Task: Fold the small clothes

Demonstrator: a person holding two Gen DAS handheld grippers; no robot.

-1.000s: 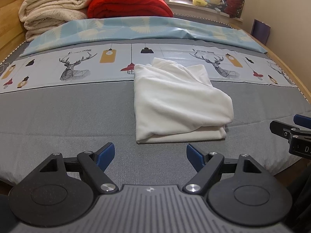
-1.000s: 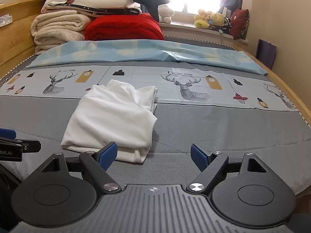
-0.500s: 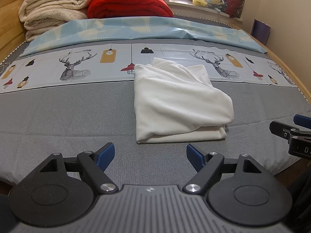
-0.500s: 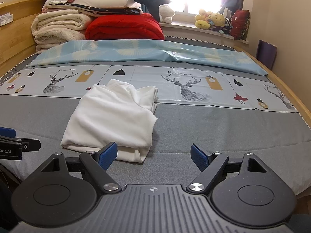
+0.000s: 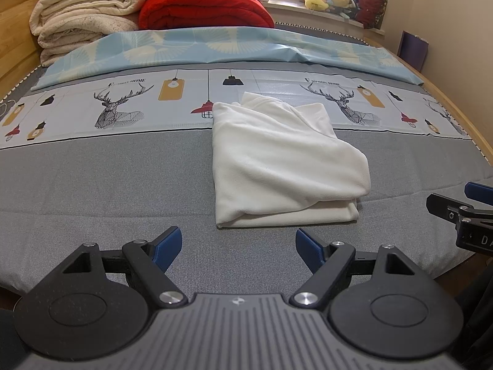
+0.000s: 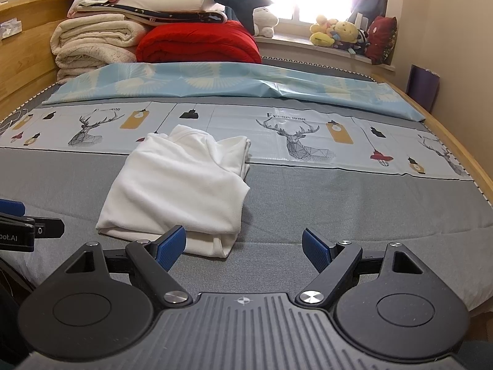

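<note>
Lying folded into a rough rectangle on the grey bed cover (image 5: 92, 191), the white garment (image 5: 277, 166) has its far edge reaching onto the printed deer-and-lantern strip (image 5: 117, 108). Both grippers hang above the near edge of the bed: the left gripper (image 5: 237, 243) has its blue-padded jaws spread wide with nothing between them, just short of the garment's near hem. The right gripper (image 6: 243, 243) is likewise spread and empty, its left pad overlapping the garment's near corner in its own view.
</note>
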